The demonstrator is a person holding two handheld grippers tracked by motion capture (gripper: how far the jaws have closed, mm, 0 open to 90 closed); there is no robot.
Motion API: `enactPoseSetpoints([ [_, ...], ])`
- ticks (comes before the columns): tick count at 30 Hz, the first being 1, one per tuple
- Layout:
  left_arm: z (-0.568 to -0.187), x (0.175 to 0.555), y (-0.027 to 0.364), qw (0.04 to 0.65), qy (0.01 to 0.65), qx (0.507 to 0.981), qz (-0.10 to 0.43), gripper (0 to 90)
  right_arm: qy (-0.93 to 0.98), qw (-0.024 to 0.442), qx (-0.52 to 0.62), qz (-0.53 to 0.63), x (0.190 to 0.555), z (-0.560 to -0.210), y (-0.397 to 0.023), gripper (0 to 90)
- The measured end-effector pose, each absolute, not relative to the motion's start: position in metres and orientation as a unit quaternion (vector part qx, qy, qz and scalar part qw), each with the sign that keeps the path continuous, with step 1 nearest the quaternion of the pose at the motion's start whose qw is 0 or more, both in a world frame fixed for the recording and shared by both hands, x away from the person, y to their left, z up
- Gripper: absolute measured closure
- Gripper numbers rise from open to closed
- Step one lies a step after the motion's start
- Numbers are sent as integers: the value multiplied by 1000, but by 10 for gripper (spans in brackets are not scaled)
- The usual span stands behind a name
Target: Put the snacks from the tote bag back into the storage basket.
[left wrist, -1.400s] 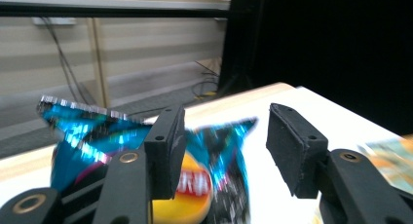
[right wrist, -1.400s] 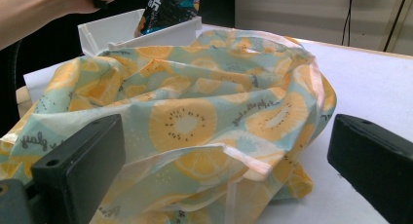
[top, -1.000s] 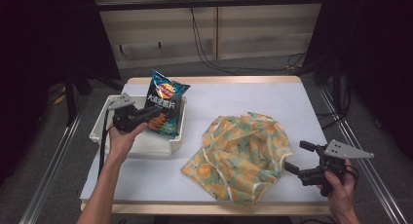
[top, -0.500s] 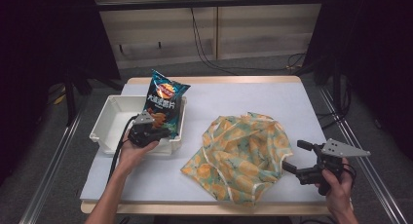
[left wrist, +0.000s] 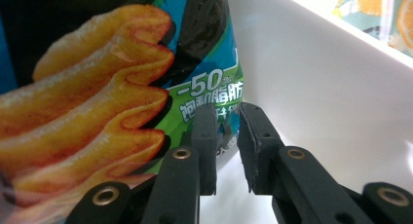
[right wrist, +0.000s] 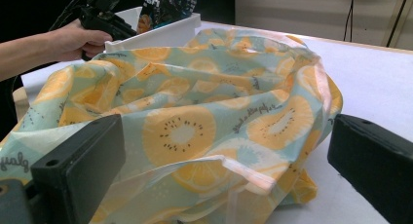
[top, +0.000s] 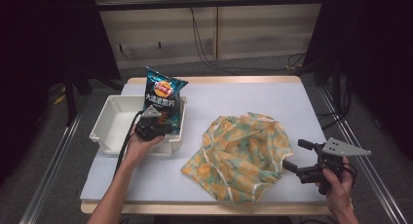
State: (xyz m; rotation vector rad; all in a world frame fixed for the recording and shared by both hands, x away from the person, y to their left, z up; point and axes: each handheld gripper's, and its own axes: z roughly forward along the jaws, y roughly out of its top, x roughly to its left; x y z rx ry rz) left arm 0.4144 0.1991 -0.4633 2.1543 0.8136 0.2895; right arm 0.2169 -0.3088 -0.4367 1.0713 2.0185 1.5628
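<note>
A blue chip bag [top: 163,95] stands upright in the right end of a white bin [top: 109,121]. My left gripper [top: 157,125] reaches into the bin at the bag's foot. In the left gripper view its jaws stand close together, with the lower corner of the chip bag [left wrist: 97,87] between them, against the bin wall [left wrist: 316,87]. A crumpled fruit-print cloth [top: 241,153] lies right of the bin. My right gripper [top: 292,154] is wide open at the cloth's right edge. The right gripper view has the cloth [right wrist: 195,97] just ahead of the spread jaws.
The table top [top: 243,95] is pale blue with a wooden rim, with bare room behind the cloth. Metal rails run along both sides. In the right gripper view, the bin [right wrist: 160,34] and the other hand [right wrist: 73,41] are beyond the cloth.
My left gripper moved from the bin's left part rightward and down to the foot of the chip bag. The right gripper has barely shifted and stays open.
</note>
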Motion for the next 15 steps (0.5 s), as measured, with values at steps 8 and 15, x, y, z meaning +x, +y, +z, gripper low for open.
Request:
enactPoseSetpoints([
  [8,-460,423,197,403,333,845,110,777,718,184,380,554,218,-438,-308,0],
  [15,-459,427,195,413,340,838,108,742,718,183,380,553,218,-438,-308,0],
])
